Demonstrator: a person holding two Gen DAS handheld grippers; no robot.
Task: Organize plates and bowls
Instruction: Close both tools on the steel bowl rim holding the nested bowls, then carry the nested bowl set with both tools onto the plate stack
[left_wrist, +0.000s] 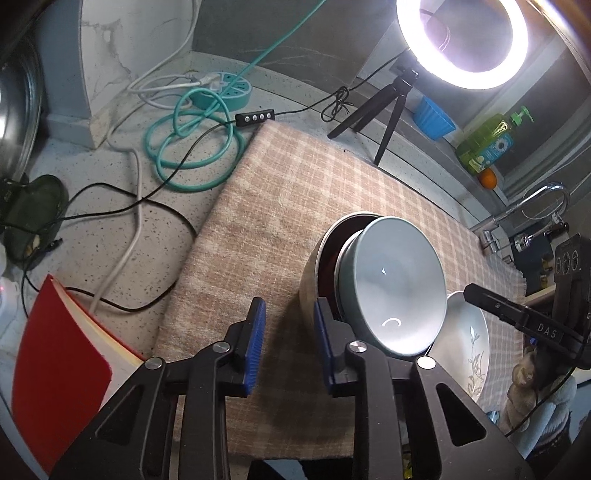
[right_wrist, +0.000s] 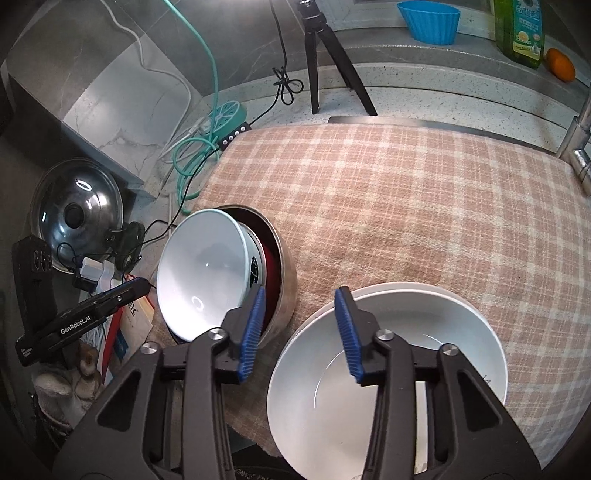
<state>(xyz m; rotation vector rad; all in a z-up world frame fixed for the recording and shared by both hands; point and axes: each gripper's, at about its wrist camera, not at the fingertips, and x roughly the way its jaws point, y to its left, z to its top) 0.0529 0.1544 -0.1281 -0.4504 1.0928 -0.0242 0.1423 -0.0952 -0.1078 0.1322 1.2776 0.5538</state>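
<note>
A light blue bowl (left_wrist: 397, 284) leans tilted inside a steel bowl (left_wrist: 309, 291) with a dark red inside, on a checked cloth (left_wrist: 280, 206). My left gripper (left_wrist: 290, 341) is open and empty, just left of the steel bowl's near wall. In the right wrist view the blue bowl (right_wrist: 201, 273) and steel bowl (right_wrist: 286, 280) sit at the left. A white bowl (right_wrist: 391, 369) rests on a white plate (right_wrist: 458, 291) at the cloth's near edge. My right gripper (right_wrist: 299, 332) is open and empty over the white bowl's left rim. The plate with a leaf pattern (left_wrist: 469, 343) shows by the right gripper's body.
A ring light (left_wrist: 461, 40) on a black tripod (left_wrist: 373, 110) stands at the back. Green and white cables (left_wrist: 192, 147) coil left of the cloth. A red book (left_wrist: 59, 373) lies near left. A tap (left_wrist: 532, 210), soap bottle (left_wrist: 491, 140), blue cup (right_wrist: 428, 22) and pot lid (right_wrist: 79, 214) surround.
</note>
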